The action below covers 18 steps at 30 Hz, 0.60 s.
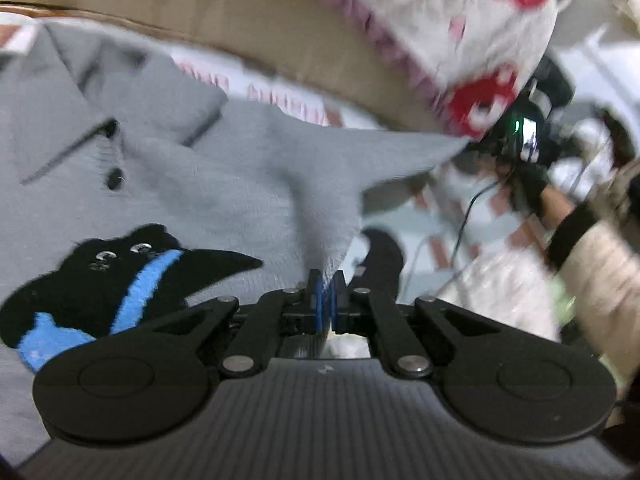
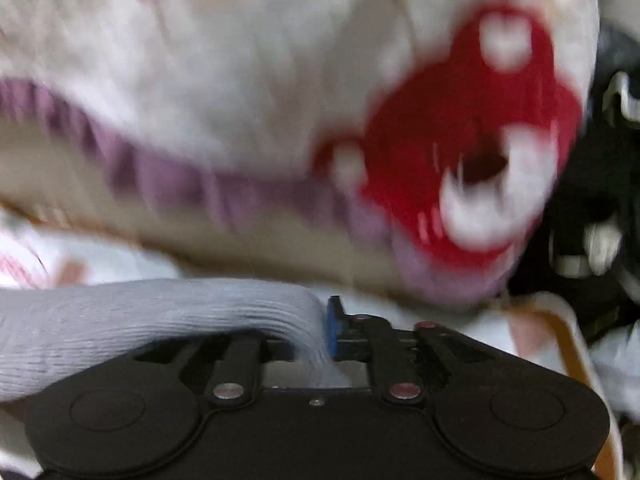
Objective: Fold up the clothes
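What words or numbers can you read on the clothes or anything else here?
None can be read.
Grey sweater: a black-and-blue animal picture, no letters.
White fuzzy garment: red shapes, too blurred to tell whether they are letters.
Pink marks on the cloth under the sweater: too blurred to read.
Small lit screen beyond the sweater: too small to read.

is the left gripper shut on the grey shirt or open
Shut on it: the left gripper has its blue pads pressed together, with a pulled-up peak of the grey shirt pinched between them.
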Tool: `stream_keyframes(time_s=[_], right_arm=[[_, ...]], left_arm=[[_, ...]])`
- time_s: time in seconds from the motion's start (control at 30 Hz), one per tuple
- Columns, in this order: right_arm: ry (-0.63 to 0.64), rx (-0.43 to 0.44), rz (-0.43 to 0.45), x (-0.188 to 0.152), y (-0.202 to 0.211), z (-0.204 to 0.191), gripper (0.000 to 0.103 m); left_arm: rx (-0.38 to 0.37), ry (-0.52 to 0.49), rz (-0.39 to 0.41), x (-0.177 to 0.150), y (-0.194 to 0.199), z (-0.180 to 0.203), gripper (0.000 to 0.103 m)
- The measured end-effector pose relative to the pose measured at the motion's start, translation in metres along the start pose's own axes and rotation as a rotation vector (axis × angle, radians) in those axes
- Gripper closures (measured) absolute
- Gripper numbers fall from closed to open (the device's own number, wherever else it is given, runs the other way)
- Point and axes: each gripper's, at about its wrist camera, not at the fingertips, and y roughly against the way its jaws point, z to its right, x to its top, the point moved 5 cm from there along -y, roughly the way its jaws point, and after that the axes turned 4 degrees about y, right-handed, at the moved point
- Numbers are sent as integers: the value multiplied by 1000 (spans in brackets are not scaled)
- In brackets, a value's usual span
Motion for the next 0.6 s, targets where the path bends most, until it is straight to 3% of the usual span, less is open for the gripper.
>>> stream_keyframes(time_s=[0.03, 0.1, 0.17, 0.23, 0.27, 0.33, 0.43, 0.53, 0.6], right_arm=[[34, -7, -68, -12, -10, -4, 53], [94, -17, -192, -35, -28, -12, 54], [54, 64, -184, -36, -10, -28, 53], [-7, 207, -126, -22, 20, -51, 53], [-34, 289, -89, -13, 36, -65, 52], [-88, 454, -15, 7, 70, -93, 50], [-103, 660, 88, 35, 119, -145, 47], [-23, 798, 144, 60, 152, -222, 46], [-17, 906, 133, 75, 168, -275, 46]], left_arm=[[27, -5, -30, -4, -17, 1, 96], [79, 10, -101, -11, -46, 2, 89], [98, -13, -103, -12, -50, 8, 78], [104, -49, -85, -11, -42, 14, 70], [106, -50, -55, -9, -30, 14, 64], [130, -39, 17, -4, -4, 9, 61], [239, 17, 163, 7, 48, -17, 61], [397, 104, 338, 15, 111, -60, 59], [548, 126, 413, 12, 139, -87, 58]])
